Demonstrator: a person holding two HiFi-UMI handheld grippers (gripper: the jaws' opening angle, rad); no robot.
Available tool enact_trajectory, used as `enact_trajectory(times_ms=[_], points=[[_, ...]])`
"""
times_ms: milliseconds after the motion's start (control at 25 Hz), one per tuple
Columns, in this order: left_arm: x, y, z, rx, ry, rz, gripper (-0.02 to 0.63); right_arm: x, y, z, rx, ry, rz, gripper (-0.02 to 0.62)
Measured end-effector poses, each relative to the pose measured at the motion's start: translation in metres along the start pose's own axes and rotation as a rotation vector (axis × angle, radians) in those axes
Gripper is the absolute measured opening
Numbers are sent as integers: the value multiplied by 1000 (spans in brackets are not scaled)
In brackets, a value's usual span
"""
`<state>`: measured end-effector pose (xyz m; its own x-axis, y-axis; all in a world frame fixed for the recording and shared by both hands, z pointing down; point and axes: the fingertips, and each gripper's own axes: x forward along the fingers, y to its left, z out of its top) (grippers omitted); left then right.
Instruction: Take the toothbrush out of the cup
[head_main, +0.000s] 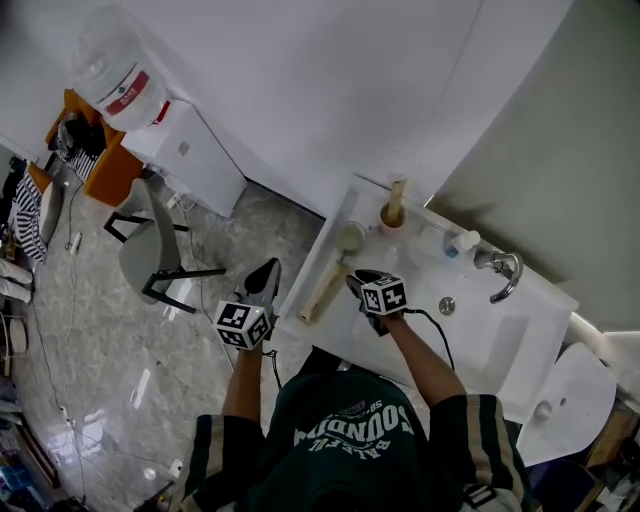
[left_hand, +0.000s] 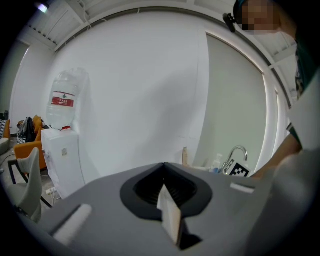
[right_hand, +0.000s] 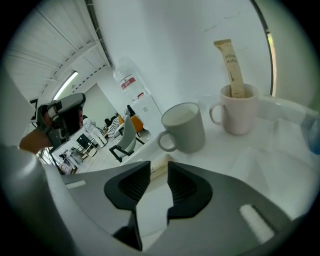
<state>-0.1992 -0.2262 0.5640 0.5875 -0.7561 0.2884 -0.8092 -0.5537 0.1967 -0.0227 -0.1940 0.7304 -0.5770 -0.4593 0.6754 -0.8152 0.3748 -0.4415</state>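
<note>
the toothbrush (right_hand: 231, 62), in its wrapper, stands upright in the pink cup (right_hand: 241, 116) at the back of the counter (right_hand: 250, 160), by the wall. just beside it, the grey mug (right_hand: 186, 129) looks empty. a long box (head_main: 322, 288) lies near the counter's edge. the right gripper (right_hand: 159, 170) is released, jaws apart over bare counter, just short of the box. the left gripper (left_hand: 164, 172) is clenched on nothing, out over the floor

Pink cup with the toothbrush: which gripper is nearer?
Right. The right gripper is over the counter, just short of the pink cup; the left gripper hangs beyond the counter's edge, over the floor.
</note>
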Motion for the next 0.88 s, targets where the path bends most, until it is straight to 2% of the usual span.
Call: enact_trajectory(times_ms=[80,120,280,400,600,800,880], points=[[7,-6,1,2,0,-16,51,-9,-3,6,-29,-36,-13,27],[10,-9,1,3,0,-24,51,-14,-4,9,-43,-51,-18,3],[24,-21,4,12,1,-57,51,-30,-15,18,-108,-110,-68,3],[31,-27,6,16,1,-70,51,-48,-31,37,-151,-205,-143,3],[36,-26,8,19,-2,-73,51,-76,-67,82,-127,-334,-251,3],[33,-18,6,16,7,-57,51,-90,-96,121,-148,-387,-330,5],[31,-14,6,13,9,-48,51,-89,-106,136,-148,-379,-337,28]])
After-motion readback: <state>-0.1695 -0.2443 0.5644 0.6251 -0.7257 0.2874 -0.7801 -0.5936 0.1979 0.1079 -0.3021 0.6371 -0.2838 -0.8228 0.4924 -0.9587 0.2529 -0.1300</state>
